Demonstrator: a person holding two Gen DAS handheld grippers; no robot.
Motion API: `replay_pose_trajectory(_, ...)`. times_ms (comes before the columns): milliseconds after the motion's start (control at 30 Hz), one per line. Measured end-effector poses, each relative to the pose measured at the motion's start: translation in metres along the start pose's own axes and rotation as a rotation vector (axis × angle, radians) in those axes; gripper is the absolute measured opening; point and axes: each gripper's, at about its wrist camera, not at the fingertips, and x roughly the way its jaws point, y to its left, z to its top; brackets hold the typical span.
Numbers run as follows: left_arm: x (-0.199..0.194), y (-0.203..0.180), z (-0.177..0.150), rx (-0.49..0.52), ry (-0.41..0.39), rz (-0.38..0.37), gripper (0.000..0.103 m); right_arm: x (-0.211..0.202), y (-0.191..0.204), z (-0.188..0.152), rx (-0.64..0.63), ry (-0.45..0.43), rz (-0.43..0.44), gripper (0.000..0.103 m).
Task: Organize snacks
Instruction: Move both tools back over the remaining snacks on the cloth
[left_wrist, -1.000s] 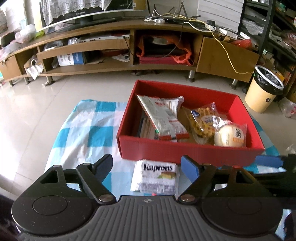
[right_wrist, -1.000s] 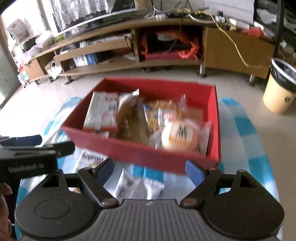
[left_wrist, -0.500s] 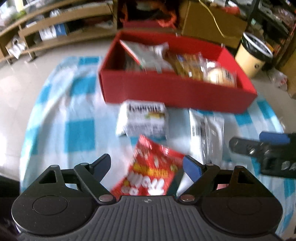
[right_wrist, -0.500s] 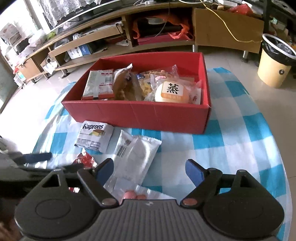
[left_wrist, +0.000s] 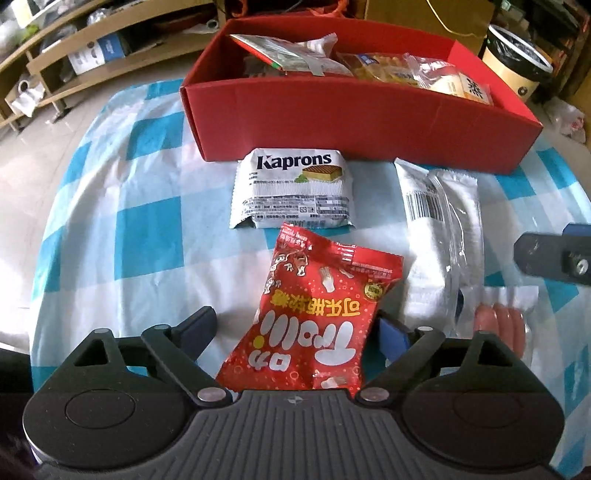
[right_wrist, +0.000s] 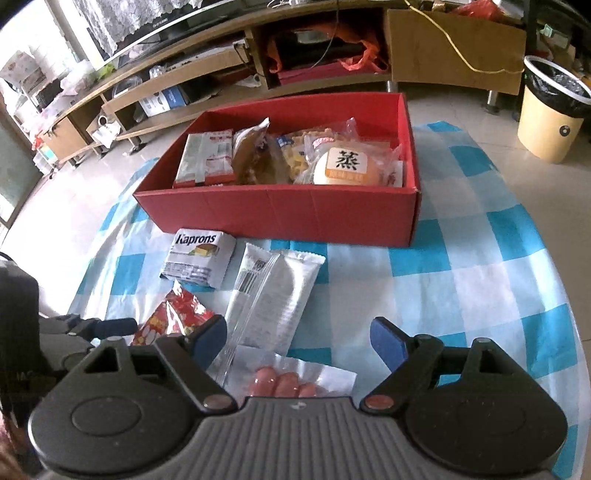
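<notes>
From the left wrist we see our left gripper (left_wrist: 295, 328) spread wide around the red Trolli bag (left_wrist: 317, 317), near the Kaprons pack (left_wrist: 291, 188) beside the red box (left_wrist: 354, 122). From the right wrist, our right gripper (right_wrist: 297, 339) stands open over the sausage packet (right_wrist: 288, 376) and silver pouch (right_wrist: 273, 299).

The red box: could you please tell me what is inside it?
The red box holds a silver packet, a brown-wrapped snack, waffles and a round bun. Anything beneath them is covered.

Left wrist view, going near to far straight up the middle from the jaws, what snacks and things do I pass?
Red Trolli candy bag → white Kaprons wafer pack → red cardboard box.
</notes>
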Motion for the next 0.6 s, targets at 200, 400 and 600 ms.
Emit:
replay_pose_trajectory(200,-0.012,0.001,-0.002,-0.004,0.020,-0.001,0.068,0.011,0.006,0.001,-0.021,0.029,-0.004,0.081)
replay_pose_trajectory(400,-0.021,0.005,-0.019,-0.024,0.064,-0.019,0.068,0.020,0.010,-0.004,-0.046,0.060,-0.016,0.081)
replay_pose_trajectory(600,-0.024,0.009,-0.022,-0.038,0.023,0.013,0.081,0.037,0.014,-0.005,-0.009,0.096,0.001,0.081)
